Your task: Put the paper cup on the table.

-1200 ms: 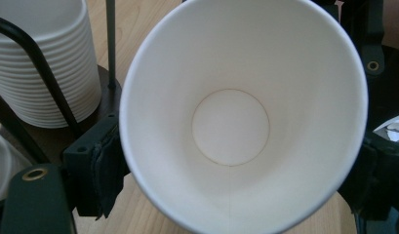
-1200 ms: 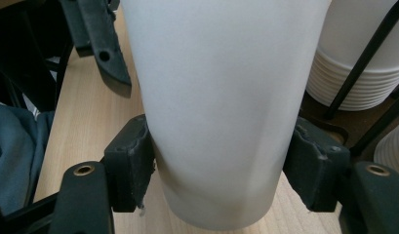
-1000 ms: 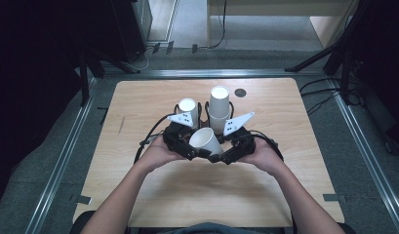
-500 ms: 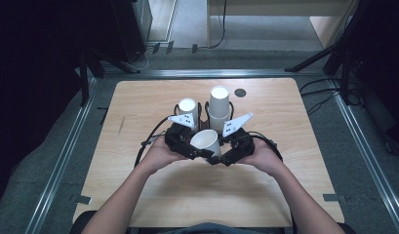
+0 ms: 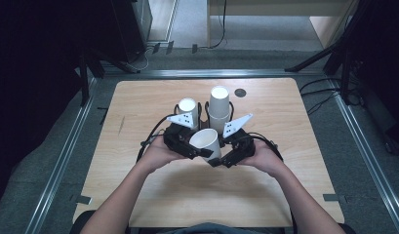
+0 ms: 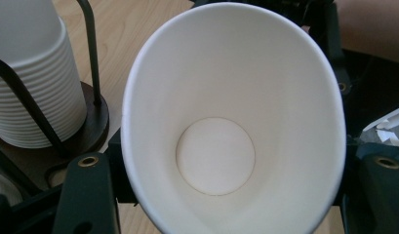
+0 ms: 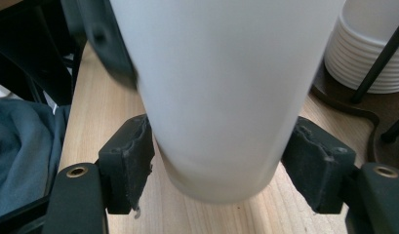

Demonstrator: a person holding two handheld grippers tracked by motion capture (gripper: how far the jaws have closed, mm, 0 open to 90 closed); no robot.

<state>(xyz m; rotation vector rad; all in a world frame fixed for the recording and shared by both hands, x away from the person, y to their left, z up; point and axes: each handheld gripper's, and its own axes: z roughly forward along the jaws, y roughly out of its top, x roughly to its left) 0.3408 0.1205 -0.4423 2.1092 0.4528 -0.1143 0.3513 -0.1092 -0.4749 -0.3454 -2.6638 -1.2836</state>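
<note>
1. Right gripper (image 7: 221, 161) jaws clenched on the base of the white paper cup (image 5: 205, 141); left gripper (image 5: 180, 141) jaws flanking its rim, contact impossible to tell.
2. Cup held tilted above the pale wooden tabletop (image 5: 138, 97), near the stacked white cups (image 5: 219, 109) in the black wire holder (image 6: 92, 48).
3. Best kept light on the squeeze: thin wall, probably easily crushed.

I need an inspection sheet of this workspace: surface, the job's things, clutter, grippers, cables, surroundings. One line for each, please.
Surface: wooden table, bare at the front.
Job's things: one paper cup held tilted above the table, mouth toward the person; two cup stacks in a black wire holder.
Clutter: small dark disc near the far edge.
Grippers: left gripper and right gripper, jaws at the cup's sides.
Cables: black cable trails from the left gripper.
Surroundings: grey floor, metal rails, dark stands.
</note>
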